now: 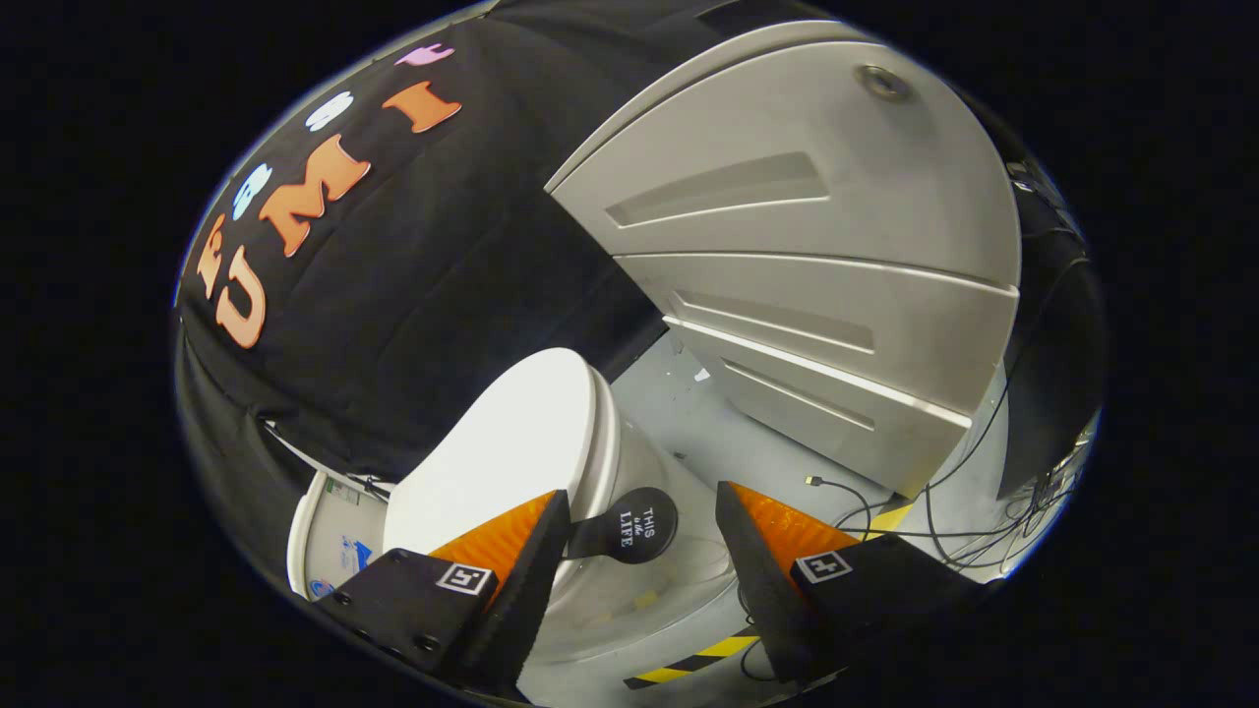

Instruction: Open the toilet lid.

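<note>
A pale grey floor (pixel 748 442) carries one white toilet (pixel 629 551), one grey panelled cabinet (pixel 816 265) to the right and far, loose black cables (pixel 885 511) and one yellow-and-black hazard tape strip (pixel 698 661). The one toilet lid (pixel 502 452) is down, its long axis running from near the left finger away toward the black cloth wall (pixel 433 285). The claw (pixel 644 546) stands apart, holding nothing, with one round black lid handle (pixel 634 526) between its fingers, just beside the left one.

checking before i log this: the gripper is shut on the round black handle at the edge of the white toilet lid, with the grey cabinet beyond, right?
Not quite. In the gripper view the gripper is open: the round black handle sits between its spread fingers, touched by neither. The rest holds: the handle is at the edge of the white toilet lid, with the grey cabinet beyond.
</note>
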Demonstrator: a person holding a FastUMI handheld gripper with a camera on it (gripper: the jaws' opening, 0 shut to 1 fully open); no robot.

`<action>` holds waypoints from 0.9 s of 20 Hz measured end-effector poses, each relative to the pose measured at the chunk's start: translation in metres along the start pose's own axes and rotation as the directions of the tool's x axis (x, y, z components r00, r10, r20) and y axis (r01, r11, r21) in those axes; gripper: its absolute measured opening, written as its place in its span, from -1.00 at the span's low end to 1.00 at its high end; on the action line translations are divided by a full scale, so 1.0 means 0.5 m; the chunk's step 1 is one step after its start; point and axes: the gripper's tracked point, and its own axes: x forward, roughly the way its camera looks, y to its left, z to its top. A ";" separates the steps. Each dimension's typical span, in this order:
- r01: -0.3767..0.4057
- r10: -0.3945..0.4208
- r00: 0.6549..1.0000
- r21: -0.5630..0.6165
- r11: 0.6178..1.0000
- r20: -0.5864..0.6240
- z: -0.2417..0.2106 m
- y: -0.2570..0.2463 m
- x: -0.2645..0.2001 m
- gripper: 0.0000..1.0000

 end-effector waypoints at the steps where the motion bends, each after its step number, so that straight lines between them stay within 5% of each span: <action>1: 0.026 -0.026 1.000 -0.018 0.999 0.017 -0.002 -0.001 0.015 0.84; 2: 0.026 -0.026 1.000 -0.013 1.000 0.002 -0.006 0.001 0.014 0.33; 3: 0.045 -0.045 0.999 0.007 0.999 0.014 -0.002 -0.007 0.014 0.33; 7: 0.003 0.007 0.999 0.195 0.981 -0.051 -0.008 -0.003 -0.020 -0.20; 10: 0.003 -0.002 1.000 0.194 0.981 -0.008 0.013 0.011 -0.023 -0.65; 12: 0.031 -0.041 0.998 0.173 0.984 0.055 0.044 0.021 -0.012 -0.83; 18: -0.016 -0.008 0.989 0.162 0.987 0.145 0.105 0.085 -0.055 -0.83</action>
